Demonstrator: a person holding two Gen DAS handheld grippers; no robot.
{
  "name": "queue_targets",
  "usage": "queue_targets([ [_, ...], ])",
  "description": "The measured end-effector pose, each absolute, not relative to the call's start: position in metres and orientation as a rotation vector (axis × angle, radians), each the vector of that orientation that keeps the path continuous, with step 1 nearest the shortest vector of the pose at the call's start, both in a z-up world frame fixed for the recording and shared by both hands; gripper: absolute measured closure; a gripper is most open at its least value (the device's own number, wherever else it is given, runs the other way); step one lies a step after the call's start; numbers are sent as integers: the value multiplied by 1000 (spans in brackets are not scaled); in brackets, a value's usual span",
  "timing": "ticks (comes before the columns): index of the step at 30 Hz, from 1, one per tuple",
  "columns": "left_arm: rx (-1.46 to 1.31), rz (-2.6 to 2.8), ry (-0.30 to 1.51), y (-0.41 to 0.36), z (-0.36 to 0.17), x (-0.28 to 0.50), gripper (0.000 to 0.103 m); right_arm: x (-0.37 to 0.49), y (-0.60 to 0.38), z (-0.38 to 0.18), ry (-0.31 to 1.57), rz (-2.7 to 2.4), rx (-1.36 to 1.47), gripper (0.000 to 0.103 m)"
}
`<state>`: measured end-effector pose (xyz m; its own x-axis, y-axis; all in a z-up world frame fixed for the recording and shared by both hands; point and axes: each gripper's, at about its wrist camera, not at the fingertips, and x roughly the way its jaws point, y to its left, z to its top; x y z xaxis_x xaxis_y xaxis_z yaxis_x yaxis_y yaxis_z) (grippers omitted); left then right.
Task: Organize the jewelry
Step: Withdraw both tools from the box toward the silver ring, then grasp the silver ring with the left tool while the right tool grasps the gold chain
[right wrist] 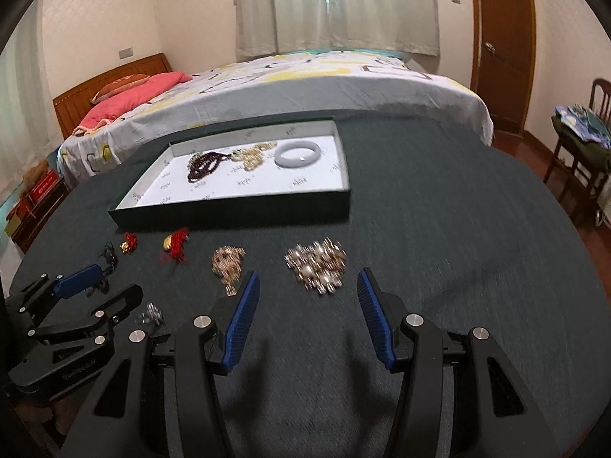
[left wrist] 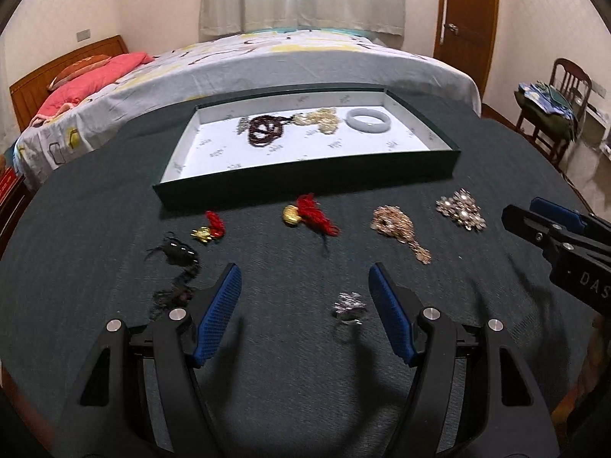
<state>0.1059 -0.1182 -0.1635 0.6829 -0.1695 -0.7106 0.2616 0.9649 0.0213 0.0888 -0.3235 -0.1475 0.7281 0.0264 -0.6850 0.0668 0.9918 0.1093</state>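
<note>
A green tray [left wrist: 305, 181] [right wrist: 233, 210] with a white floor holds a dark bead string [left wrist: 265, 129], a pale gold chain [left wrist: 319, 118] and a white bangle [left wrist: 368, 119] [right wrist: 298, 154]. On the dark cloth in front lie a black lace piece [left wrist: 177, 255], two gold charms with red tassels [left wrist: 208, 231] [left wrist: 311, 215], a copper brooch [left wrist: 397, 229] [right wrist: 228, 261], a pearl cluster brooch [left wrist: 460, 210] [right wrist: 317, 263] and a silver ring [left wrist: 349, 307] [right wrist: 152, 315]. My left gripper [left wrist: 305, 282] stands open, the ring just inside its right finger. My right gripper [right wrist: 307, 286] is open, just short of the pearl cluster.
The table's dark cloth [left wrist: 267, 381] drops off at the round edges. A bed [left wrist: 267, 61] with a patterned cover stands right behind the table. A wooden chair [left wrist: 557, 107] piled with clothes is at the right, and a brown door [left wrist: 466, 19] beyond it.
</note>
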Motion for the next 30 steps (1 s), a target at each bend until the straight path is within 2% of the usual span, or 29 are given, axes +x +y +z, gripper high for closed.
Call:
queue_targets([
  [11, 139, -239, 824, -133, -180, 103, 36, 76, -337, -158, 764, -25, 181, 50],
  [15, 139, -236, 833, -134, -185, 104, 39, 77, -338, -163, 776, -26, 187, 50],
  [23, 124, -257, 863, -133, -191, 107, 61, 76, -340, -164, 779, -26, 194, 50],
  [27, 130, -282, 857, -134, -191, 106, 76, 77, -340, -166, 783, -26, 194, 50],
  [30, 138, -296, 854, -136, -191, 105, 81, 78, -339, -166, 787, -27, 191, 50],
])
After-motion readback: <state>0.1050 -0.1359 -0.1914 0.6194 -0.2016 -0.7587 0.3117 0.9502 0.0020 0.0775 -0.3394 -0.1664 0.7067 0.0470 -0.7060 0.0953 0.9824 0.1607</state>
